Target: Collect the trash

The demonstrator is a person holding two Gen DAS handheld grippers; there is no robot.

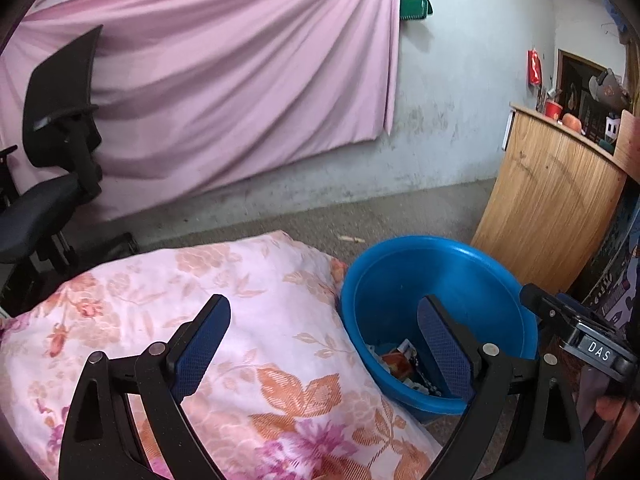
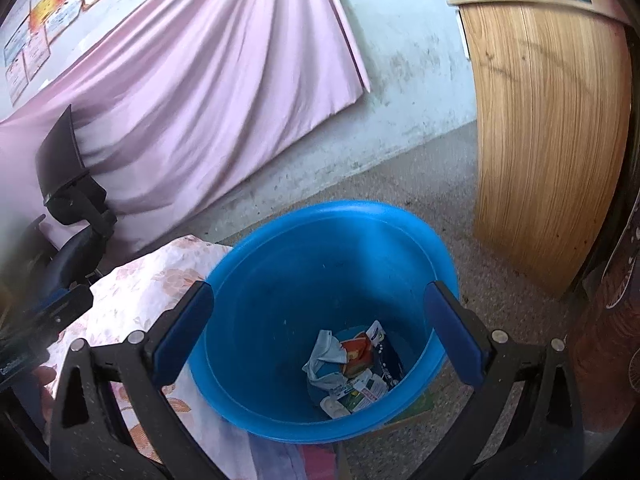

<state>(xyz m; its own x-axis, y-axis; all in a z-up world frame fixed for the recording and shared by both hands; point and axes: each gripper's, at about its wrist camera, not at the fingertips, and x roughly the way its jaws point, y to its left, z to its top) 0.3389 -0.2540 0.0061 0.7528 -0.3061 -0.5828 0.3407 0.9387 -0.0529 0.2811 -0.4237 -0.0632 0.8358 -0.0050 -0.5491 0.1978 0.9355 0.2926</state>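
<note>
Bedroom floor beside floral quilt [image 1: 224, 320]: blue bucket [image 2: 320, 240] holds wrappers and cartons [image 2: 352, 368] at its bottom. Right tool [image 2: 320, 332] hovers over bucket, jaws spread, empty; left tool [image 1: 324, 344] likewise open above quilt. Collection looks largely done; no loose trash visible.

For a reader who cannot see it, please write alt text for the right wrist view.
The open, empty right gripper hovers above a blue bucket with wrappers and cartons at its bottom. A floral quilt lies left of it, a wooden cabinet to the right.
</note>
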